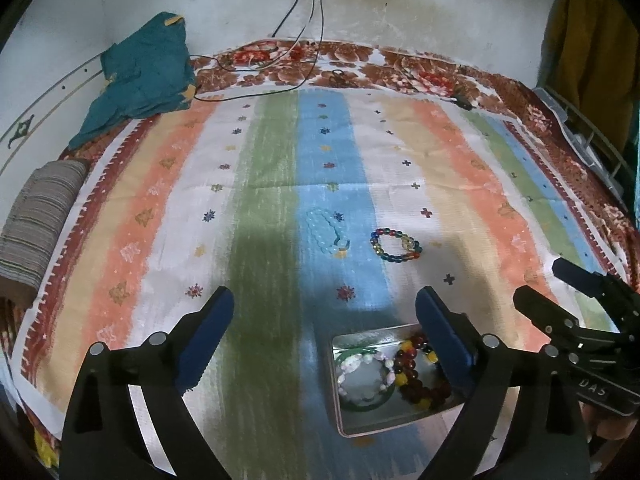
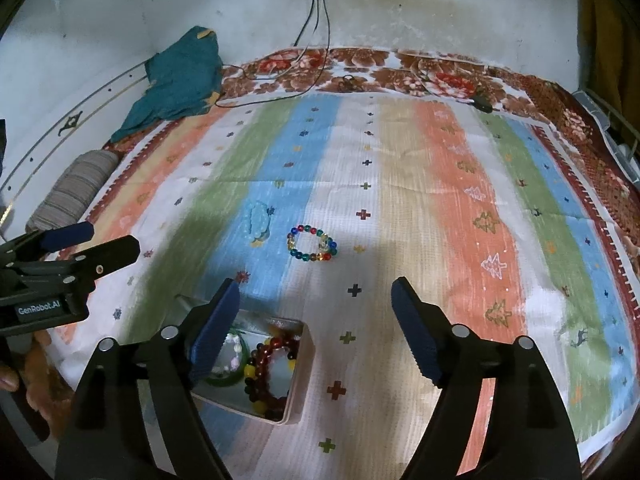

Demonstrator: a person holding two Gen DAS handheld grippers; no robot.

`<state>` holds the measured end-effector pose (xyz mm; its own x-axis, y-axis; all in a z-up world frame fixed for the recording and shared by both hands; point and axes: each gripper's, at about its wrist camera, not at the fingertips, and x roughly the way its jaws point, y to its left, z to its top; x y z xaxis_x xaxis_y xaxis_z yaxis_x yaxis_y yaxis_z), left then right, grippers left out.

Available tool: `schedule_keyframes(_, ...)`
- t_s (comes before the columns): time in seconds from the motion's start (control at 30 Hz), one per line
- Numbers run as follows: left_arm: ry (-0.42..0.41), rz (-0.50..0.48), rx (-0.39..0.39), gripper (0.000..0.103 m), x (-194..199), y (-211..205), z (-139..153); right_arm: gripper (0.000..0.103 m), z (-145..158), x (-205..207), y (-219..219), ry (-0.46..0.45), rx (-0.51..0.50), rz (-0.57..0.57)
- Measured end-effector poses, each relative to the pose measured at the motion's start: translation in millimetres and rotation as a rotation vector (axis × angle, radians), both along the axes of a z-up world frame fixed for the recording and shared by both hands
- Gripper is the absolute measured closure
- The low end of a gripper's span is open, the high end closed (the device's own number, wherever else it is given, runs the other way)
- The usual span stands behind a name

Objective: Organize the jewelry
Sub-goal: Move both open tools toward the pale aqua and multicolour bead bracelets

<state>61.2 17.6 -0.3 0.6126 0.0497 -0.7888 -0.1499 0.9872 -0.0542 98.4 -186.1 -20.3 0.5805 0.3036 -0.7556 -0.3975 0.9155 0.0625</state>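
Observation:
A small metal tin (image 1: 343,420) (image 2: 301,380) lies on the striped cloth and holds a dark red and yellow bead bracelet (image 1: 416,376) (image 2: 266,376), a pale pink one (image 1: 362,372) and a green bangle (image 1: 364,406). Beyond it lie a multicoloured bead bracelet (image 1: 396,245) (image 2: 311,243) and a light blue bead bracelet (image 1: 326,232) (image 2: 258,222). My left gripper (image 1: 326,336) is open and empty, just above the tin's left side. My right gripper (image 2: 316,326) is open and empty, to the right of the tin; it also shows in the left wrist view (image 1: 536,284).
A teal garment (image 1: 140,76) lies at the far left corner by the wall. A striped rolled pillow (image 1: 36,216) lies at the left edge. Black cables (image 1: 280,60) run from a wall socket onto the floral blanket. A wire rack (image 1: 592,136) stands at the right.

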Motion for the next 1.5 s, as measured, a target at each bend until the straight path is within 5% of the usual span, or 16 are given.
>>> schedule_keyframes(1.5, 0.057, 0.017, 0.039, 0.008, 70, 23, -25, 0.019, -25, 60, 14, 0.035, -0.033, -0.033)
